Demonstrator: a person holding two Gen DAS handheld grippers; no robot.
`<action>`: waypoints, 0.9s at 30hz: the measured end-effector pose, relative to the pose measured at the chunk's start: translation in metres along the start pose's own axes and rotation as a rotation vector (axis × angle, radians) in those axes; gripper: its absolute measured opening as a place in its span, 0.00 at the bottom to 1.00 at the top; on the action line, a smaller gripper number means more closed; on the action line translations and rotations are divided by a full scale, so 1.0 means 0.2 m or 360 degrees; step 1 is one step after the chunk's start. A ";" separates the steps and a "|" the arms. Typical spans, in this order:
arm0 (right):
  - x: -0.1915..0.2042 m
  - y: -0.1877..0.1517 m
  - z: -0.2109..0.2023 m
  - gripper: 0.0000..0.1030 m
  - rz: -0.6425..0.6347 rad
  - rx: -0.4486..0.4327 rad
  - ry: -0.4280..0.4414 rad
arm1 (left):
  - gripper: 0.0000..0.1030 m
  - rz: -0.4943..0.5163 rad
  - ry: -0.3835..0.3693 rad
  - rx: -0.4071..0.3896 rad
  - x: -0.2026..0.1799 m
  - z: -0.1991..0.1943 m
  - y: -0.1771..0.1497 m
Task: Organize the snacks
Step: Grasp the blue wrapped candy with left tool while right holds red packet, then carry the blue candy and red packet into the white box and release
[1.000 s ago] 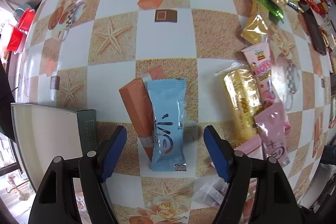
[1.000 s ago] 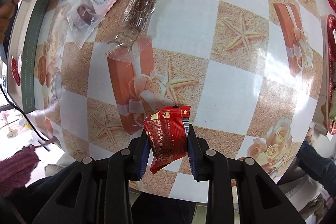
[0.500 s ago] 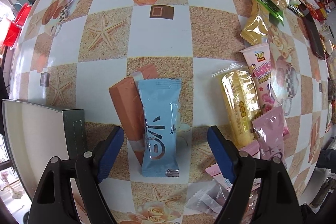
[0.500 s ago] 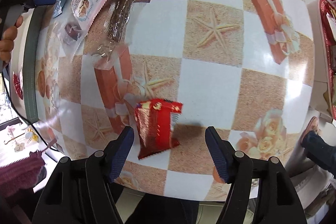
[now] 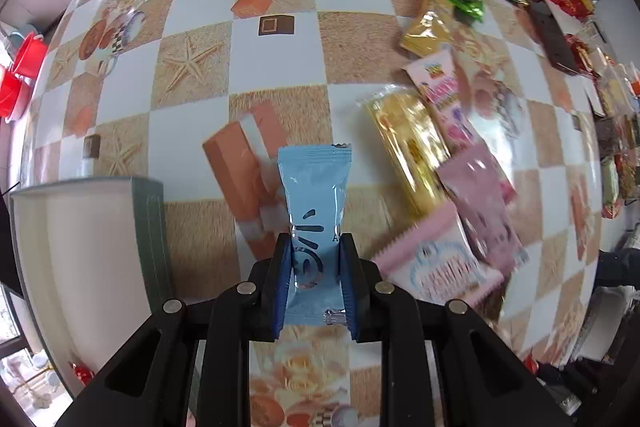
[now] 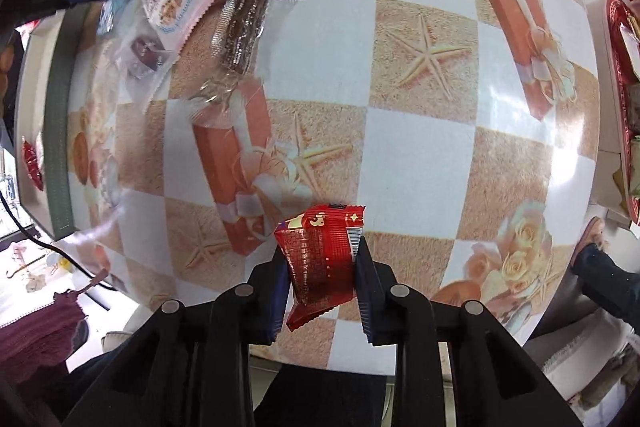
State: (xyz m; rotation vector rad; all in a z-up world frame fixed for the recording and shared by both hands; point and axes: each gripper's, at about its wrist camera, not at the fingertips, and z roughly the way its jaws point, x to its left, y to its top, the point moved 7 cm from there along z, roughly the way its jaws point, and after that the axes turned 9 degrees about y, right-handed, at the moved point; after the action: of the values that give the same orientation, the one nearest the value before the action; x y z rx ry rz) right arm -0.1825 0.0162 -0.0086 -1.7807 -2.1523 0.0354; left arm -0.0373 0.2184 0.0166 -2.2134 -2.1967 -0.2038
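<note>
The left gripper (image 5: 314,277) is pointing straight down, its jaws having just closed onto a light blue snack packet (image 5: 314,211) that it is now pinching across the lower half. The packet is sticking out above the checkered tablecloth (image 5: 200,75), with a white box (image 5: 80,247) lying to its left and a yellow wafer pack (image 5: 408,151) and pink packets (image 5: 476,203) lying to its right. The right gripper (image 6: 320,287) has likewise just been closing and is squeezing a red snack packet (image 6: 320,259) between its blue pads (image 6: 365,291). Farther up the cloth, a dark bar in clear wrap (image 6: 246,23) is lying near more pink packets.
</note>
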 end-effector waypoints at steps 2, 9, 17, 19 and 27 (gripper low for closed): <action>0.00 -0.02 -0.02 0.30 0.0005 -0.0001 0.0022 | 0.24 0.0021 -0.0013 -0.0021 0.00 -0.05 -0.07; 0.13 -0.04 -0.06 0.30 -0.0056 -0.0006 0.0058 | 0.24 -0.0015 -0.0109 -0.0099 0.05 -0.26 -0.34; 0.48 0.10 -0.13 0.30 -0.0328 -0.0034 0.0059 | 0.24 -0.0236 -0.0060 -0.0168 0.35 -0.40 -0.48; 0.60 0.15 -0.14 0.30 -0.0418 -0.0035 0.0059 | 0.24 -0.0323 -0.0038 -0.0177 0.48 -0.41 -0.51; 1.08 0.33 -0.17 0.30 -0.0728 -0.0017 0.0110 | 0.24 -0.0585 0.0037 -0.0111 0.85 -0.32 -0.66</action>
State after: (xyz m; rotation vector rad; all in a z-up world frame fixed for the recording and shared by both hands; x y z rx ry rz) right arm -0.1428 0.2299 0.0606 -1.2350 -2.4541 -0.1472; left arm -0.1744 0.3818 0.0872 -1.8047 -2.6024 -0.3125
